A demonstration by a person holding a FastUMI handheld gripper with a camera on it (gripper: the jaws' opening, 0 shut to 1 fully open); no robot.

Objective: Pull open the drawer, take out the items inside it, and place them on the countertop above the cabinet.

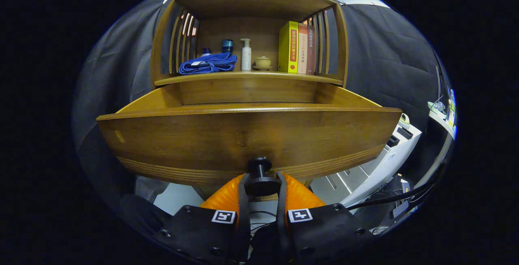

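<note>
Gripper (261,184) clamped on drawer knob (260,175), fingers either side. Drawer (243,135) pulled out. Blue cloth (209,63) on countertop (247,77), 11 o'clock of knob.

I am in a recording booth set up like a home corner: dark cloth (389,54) hangs behind a wooden cabinet (247,135) whose shelf holds books (298,48), a lotion bottle (246,55), a folded blue towel (209,63) and a small lidded cup (263,62). White office equipment (381,163) and cables (389,198) stand beside it.
</note>
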